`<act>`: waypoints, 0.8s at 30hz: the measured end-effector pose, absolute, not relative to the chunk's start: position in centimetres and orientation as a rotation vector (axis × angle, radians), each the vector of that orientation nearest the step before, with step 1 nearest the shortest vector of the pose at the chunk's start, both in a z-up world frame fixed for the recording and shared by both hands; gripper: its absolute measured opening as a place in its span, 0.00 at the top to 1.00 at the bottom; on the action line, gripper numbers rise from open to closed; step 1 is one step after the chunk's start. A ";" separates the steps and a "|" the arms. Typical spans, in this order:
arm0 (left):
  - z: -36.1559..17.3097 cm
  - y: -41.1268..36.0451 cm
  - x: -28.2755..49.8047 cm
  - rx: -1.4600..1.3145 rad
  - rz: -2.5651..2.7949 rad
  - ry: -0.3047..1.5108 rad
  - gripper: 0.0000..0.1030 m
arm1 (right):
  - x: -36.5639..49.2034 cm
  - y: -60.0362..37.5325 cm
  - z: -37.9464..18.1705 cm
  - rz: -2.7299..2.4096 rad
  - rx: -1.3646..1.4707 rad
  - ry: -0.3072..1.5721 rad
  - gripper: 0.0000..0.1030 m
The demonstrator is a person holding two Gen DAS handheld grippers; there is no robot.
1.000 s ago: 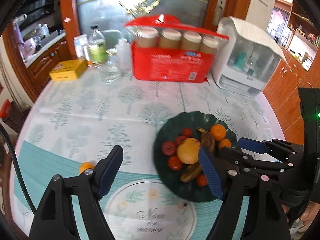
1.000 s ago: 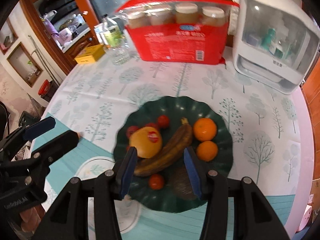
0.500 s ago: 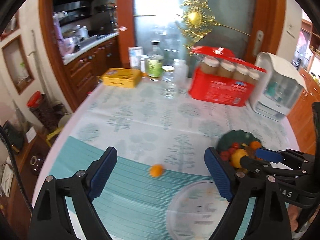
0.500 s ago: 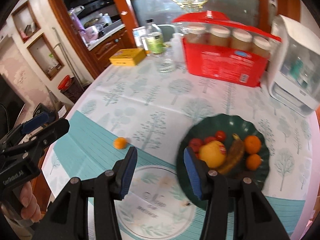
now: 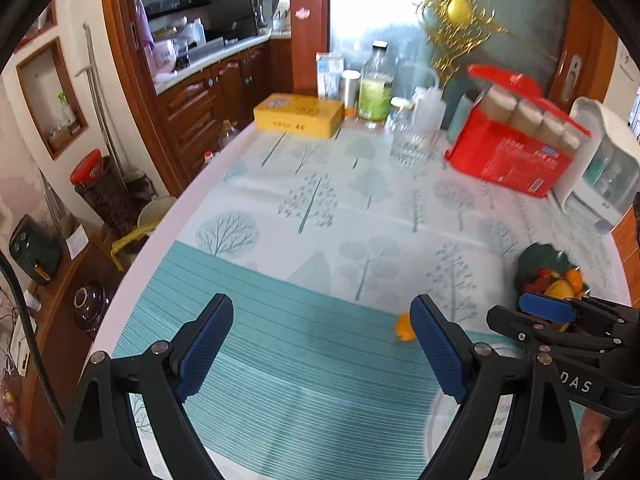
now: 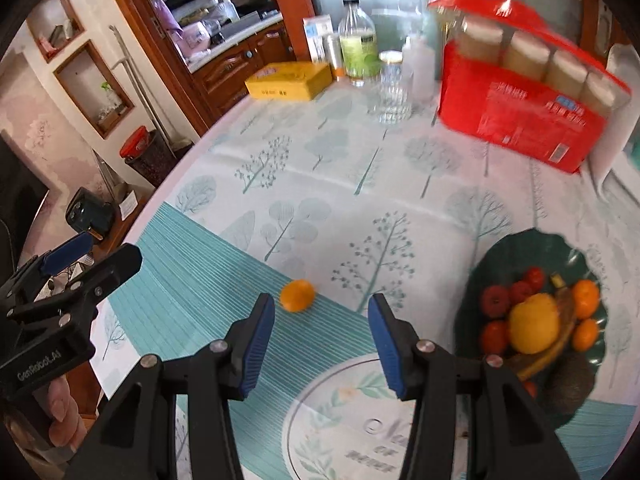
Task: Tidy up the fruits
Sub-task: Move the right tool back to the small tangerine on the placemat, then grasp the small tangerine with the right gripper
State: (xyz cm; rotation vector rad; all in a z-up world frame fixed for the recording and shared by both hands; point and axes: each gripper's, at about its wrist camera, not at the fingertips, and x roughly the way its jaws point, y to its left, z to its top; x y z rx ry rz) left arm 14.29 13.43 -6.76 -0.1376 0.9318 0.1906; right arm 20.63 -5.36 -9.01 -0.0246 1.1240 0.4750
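A small lone orange lies on the teal-striped part of the tablecloth. My right gripper hovers open just short of it, with the fruit beyond its left fingertip and nothing between the pads. My left gripper stands wide open over bare cloth; the orange peeks out beside its right finger. A dark green plate on the right holds a yellow fruit, a banana, tangerines and red fruits. From each wrist view I see the other gripper: left, right.
At the back of the table stand a red pack of jars, a yellow box, bottles and a glass. A white appliance sits at the far right. The rounded table edge drops off on the left.
Both grippers have swung left, away from the plate and toward the lone orange. The left jaws stand wider than a second ago. The plate has slid to the right of both views.
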 end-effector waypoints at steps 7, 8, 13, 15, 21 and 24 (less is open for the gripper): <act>-11.2 15.3 15.8 -0.156 0.168 1.004 0.13 | 21.7 -3.1 -13.9 0.440 -0.002 1.198 0.52; -11.9 15.6 16.0 -0.158 0.163 1.013 0.13 | 21.8 -2.7 -14.5 0.434 0.005 1.206 0.52; -13.7 16.3 16.9 -0.156 0.145 1.037 0.13 | 22.7 -1.8 -16.7 0.397 0.047 1.240 0.52; -14.2 16.6 17.3 -0.159 0.140 1.044 0.13 | 23.0 -1.4 -17.5 0.388 0.064 1.253 0.52; -14.9 17.6 17.9 -0.170 0.130 1.053 0.13 | 23.2 0.1 -19.1 0.368 0.058 1.283 0.53; -15.0 18.0 17.9 -0.178 0.126 1.054 0.13 | 23.1 0.8 -19.0 0.362 0.033 1.261 0.59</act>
